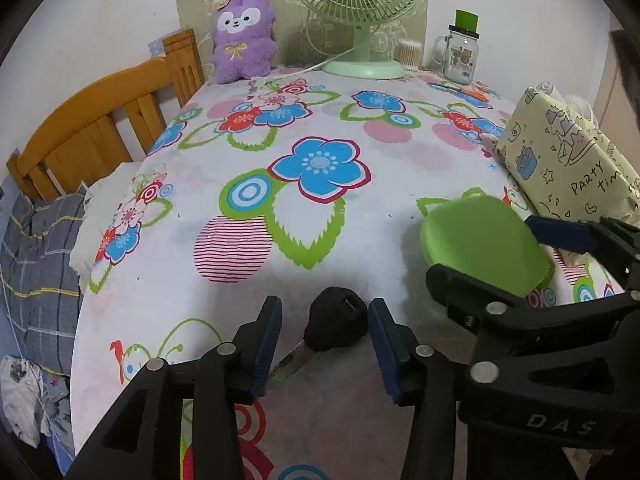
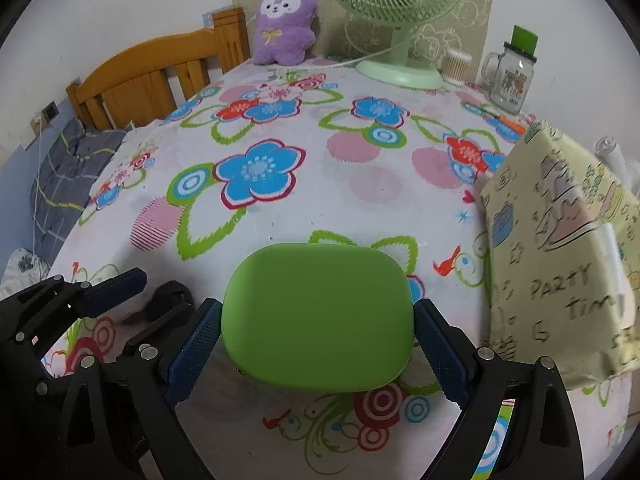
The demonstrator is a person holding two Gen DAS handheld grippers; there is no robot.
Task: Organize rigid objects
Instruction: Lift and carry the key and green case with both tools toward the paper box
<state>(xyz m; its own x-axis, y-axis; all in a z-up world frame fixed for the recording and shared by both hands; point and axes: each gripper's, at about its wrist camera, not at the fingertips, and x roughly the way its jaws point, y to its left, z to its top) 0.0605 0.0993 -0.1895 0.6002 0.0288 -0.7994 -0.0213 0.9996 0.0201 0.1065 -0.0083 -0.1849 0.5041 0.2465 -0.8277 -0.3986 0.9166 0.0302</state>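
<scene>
Between the fingers of the left gripper, a black-headed key is lying on the flowered cloth; the jaws are standing partly open, neither pad touching it. The right gripper is bracketing a green case with jaws spread wide, the pads sitting against its two sides. Risks, as I judge them: the smooth, rounded case could be slipping out if squeezed off-centre, and the thin metal blade, pointing back toward the left fingers, could be snagging the soft cloth. The case is looking glossy and hard, the key's head matte and chunky.
</scene>
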